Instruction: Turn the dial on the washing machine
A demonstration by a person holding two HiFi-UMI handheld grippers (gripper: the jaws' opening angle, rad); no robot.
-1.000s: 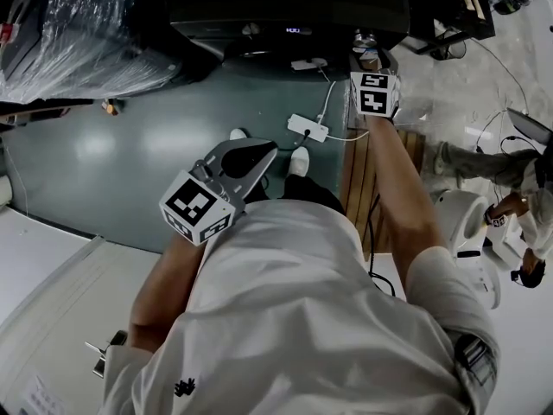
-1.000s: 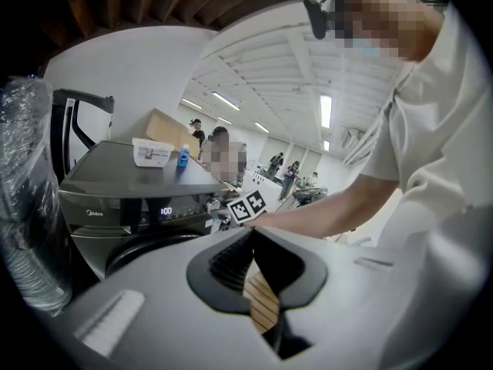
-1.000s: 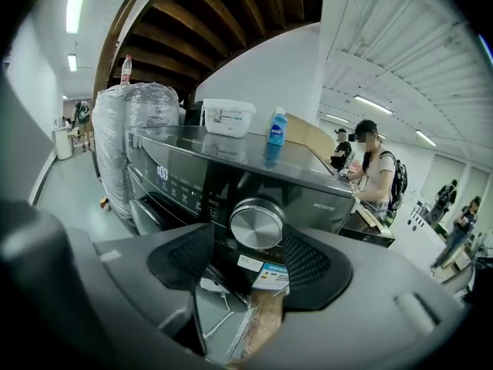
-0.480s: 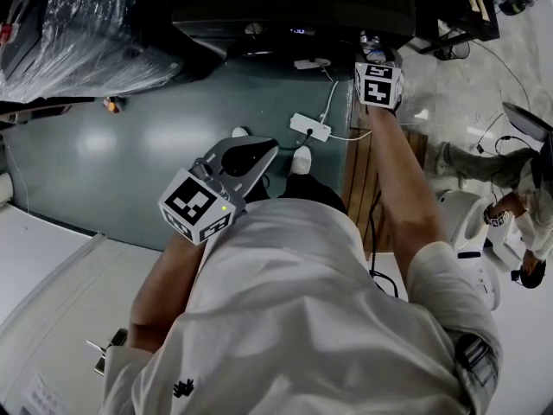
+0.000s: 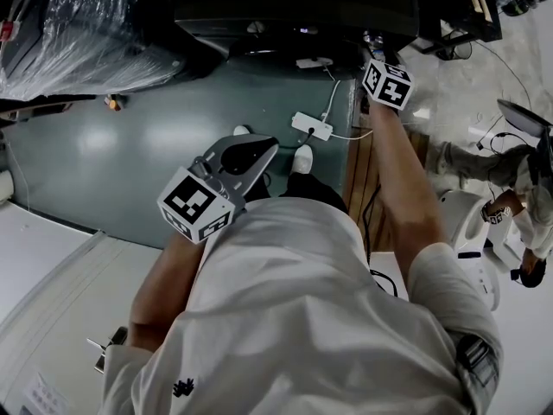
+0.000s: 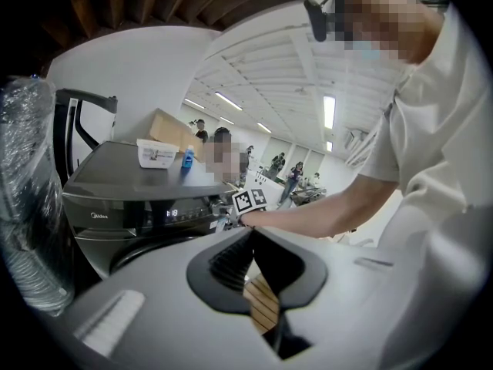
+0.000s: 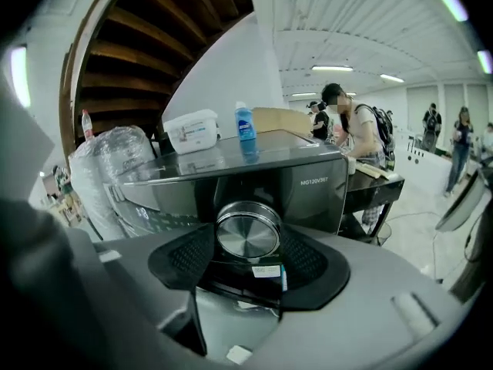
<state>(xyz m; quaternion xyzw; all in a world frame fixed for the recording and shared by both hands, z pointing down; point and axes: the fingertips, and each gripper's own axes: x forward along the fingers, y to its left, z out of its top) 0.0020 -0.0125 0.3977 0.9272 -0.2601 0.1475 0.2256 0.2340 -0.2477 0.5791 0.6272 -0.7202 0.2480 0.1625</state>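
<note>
**Right Tongs Clamped on Dial; Left Tongs Idle**

The dial (image 7: 248, 232) sat on the front control panel of the washing machine (image 7: 312, 182), towards the panel's right edge. The right gripper (image 7: 248, 247) was clenched on it, one pad at each side of the metal knob. The left gripper (image 6: 251, 236) was held well back from the machine, jaw tips pressed together with nothing between them. A blue bottle (image 7: 244, 122) and a white box (image 7: 191, 131) stood on the machine's top.

Printed pale on the washing machine (image 6: 115, 203) front: "Midea". Lit on its display (image 6: 171, 213): roughly "18". Stamped on the control panel (image 7: 314, 181), right of the dial (image 7: 248, 233): "MG120V36T", last characters unsure.
</note>
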